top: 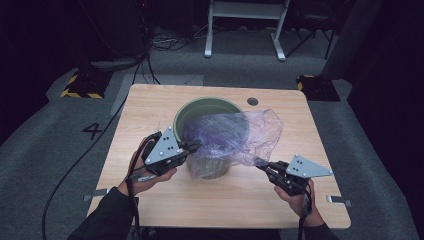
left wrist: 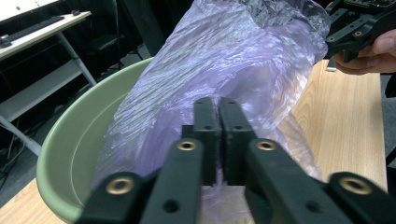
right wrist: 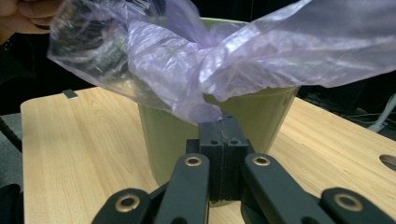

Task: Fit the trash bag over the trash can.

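Note:
A green bucket [top: 200,107] stands upright in the middle of the wooden table [top: 150,105]. A thin translucent purple plastic bag [top: 235,132] is stretched over its near and right rim. My left gripper [top: 196,146] is at the bucket's left side, shut on the bag's edge. My right gripper [top: 258,164] is in front and to the right of the bucket, shut on another edge. In the left gripper view the bag [left wrist: 224,65] drapes over the bucket's rim [left wrist: 70,135] beyond the closed gripper [left wrist: 219,105]. In the right gripper view the bag [right wrist: 196,60] rises from the pinched gripper [right wrist: 223,123] before the bucket [right wrist: 261,116].
A round cable hole [top: 252,101] sits in the table near the far right. Metal clips [top: 338,200] lie at the near edges. Beyond the table are a white frame [top: 245,25], cables and yellow-black striped bases [top: 82,85] on grey carpet.

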A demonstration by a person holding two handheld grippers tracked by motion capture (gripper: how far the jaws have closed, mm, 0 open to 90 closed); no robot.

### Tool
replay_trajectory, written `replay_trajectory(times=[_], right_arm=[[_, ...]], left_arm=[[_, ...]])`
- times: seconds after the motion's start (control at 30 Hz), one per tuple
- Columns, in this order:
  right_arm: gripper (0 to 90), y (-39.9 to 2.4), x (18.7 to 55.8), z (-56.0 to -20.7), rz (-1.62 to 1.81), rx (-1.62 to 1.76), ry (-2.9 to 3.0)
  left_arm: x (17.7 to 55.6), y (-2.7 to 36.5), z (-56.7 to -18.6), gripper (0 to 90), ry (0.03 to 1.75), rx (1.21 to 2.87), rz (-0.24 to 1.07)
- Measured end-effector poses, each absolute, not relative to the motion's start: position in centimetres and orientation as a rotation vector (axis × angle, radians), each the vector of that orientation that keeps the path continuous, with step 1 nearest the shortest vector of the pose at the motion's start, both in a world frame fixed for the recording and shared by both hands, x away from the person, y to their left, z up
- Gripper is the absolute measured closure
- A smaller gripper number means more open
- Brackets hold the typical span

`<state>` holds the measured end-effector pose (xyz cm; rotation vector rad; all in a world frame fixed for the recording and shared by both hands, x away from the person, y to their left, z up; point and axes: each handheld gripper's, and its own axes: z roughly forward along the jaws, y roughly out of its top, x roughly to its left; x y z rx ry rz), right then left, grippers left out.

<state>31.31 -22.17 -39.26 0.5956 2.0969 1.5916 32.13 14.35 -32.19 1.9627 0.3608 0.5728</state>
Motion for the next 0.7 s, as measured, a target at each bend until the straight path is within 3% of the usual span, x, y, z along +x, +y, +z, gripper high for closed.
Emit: replay_trajectory(times=[0.7], right_arm=[[90.0, -23.9, 34.2, -42.0, 1.541, 0.772, 2.140]], left_arm=[[34.7, 19.6, -35.0, 89.8, 0.548, 1.836, 0.534]])
